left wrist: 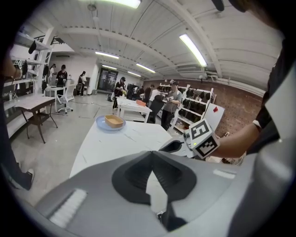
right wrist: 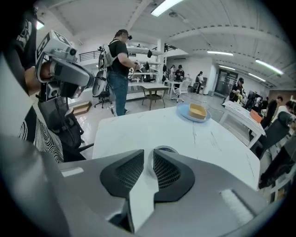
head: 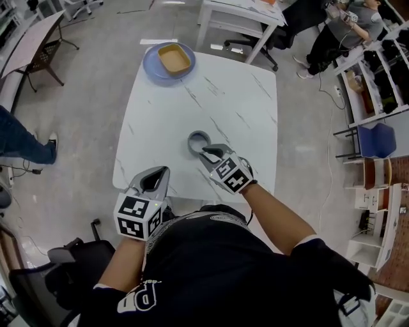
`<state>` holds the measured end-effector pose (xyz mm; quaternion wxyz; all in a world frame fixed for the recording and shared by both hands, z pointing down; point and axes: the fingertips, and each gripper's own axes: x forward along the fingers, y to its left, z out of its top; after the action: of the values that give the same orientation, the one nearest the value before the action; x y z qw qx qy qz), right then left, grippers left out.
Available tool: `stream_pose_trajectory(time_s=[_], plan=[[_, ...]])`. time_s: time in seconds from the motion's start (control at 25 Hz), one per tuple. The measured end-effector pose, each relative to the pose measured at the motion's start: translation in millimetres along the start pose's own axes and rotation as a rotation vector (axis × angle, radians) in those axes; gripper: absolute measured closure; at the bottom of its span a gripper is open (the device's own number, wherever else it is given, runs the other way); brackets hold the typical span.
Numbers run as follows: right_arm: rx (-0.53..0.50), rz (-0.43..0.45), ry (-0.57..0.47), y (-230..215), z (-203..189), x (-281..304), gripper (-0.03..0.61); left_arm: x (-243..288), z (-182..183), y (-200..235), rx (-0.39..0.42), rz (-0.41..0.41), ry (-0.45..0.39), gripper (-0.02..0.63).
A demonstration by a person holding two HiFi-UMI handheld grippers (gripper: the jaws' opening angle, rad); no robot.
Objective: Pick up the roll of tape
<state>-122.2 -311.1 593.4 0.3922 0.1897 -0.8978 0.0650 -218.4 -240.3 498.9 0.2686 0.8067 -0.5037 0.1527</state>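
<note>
A grey roll of tape (head: 197,142) lies flat on the white marble table (head: 243,108), near its front middle. My right gripper (head: 206,152) is at the roll's near right rim. In the right gripper view its jaws (right wrist: 149,156) stand a narrow gap apart, and the roll (right wrist: 164,149) curves round the right jaw's tip with its wall in the gap. My left gripper (head: 155,179) hovers at the table's near left edge, apart from the roll. Its jaws (left wrist: 150,155) are shut on nothing.
A blue plate (head: 151,68) holding a tan dish (head: 174,59) sits at the table's far left corner. A dark chair (head: 57,268) stands at the lower left. Other tables (head: 239,16), shelves (head: 377,76) and people surround the table.
</note>
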Motion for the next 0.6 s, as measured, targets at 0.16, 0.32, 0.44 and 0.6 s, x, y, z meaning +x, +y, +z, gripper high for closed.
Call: stream_pose_trajectory(time_s=[0.16,0.32,0.44,0.6], plan=[[-0.026,0.029,0.062,2,-10,22,0.538,-6,-3,9,-0.019,0.022,-0.002,0.558],[-0.031,0.053,0.118,3,-26,45,0.538,-9,-7,18,-0.038,0.043,0.005,0.558],[-0.068,0.055,0.153,0,-28,55,0.538,-12,-8,23,-0.049,0.056,0.006,0.558],[-0.12,0.073,0.213,0,-35,68,0.538,-14,-9,26,-0.064,0.068,0.004,0.557]])
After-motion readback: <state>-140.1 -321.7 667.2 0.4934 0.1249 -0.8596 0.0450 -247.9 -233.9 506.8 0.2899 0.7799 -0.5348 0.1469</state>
